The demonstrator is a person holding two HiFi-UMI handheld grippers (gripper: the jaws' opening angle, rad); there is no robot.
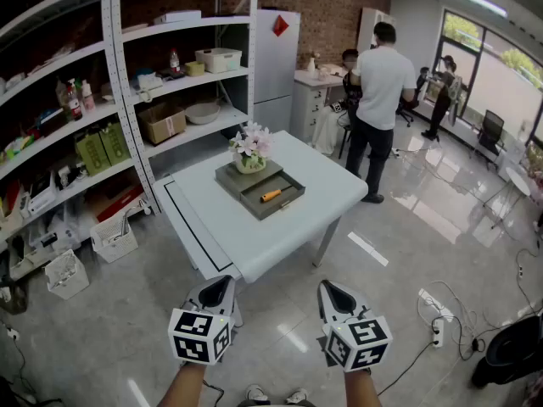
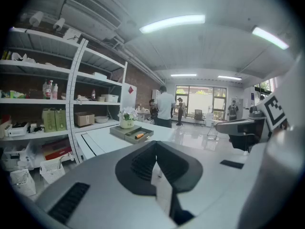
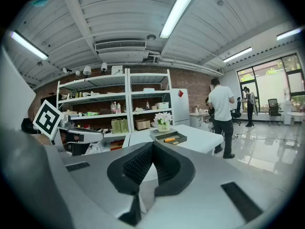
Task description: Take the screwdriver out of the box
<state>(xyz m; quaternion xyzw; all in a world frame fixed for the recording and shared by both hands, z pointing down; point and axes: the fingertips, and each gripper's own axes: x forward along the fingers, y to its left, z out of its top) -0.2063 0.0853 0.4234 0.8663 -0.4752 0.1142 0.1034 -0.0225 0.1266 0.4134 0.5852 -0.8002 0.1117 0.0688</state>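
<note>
An orange-handled screwdriver (image 1: 271, 195) lies in the open drawer of a grey box (image 1: 246, 180) on the white table (image 1: 246, 236). The screwdriver (image 2: 139, 135) also shows small in the left gripper view, and the screwdriver (image 3: 171, 139) in the right gripper view. My left gripper (image 1: 227, 280) and right gripper (image 1: 326, 285) hang side by side over the floor, short of the table's near corner, far from the box. Both have their jaws pressed together with nothing between them.
A pot of white flowers (image 1: 251, 149) stands on the box's lid. Metal shelving (image 1: 110, 100) full of boxes and bottles runs along the left. A person in a white shirt (image 1: 378, 91) stands past the table's right side. A power strip and cables (image 1: 434, 325) lie on the floor at right.
</note>
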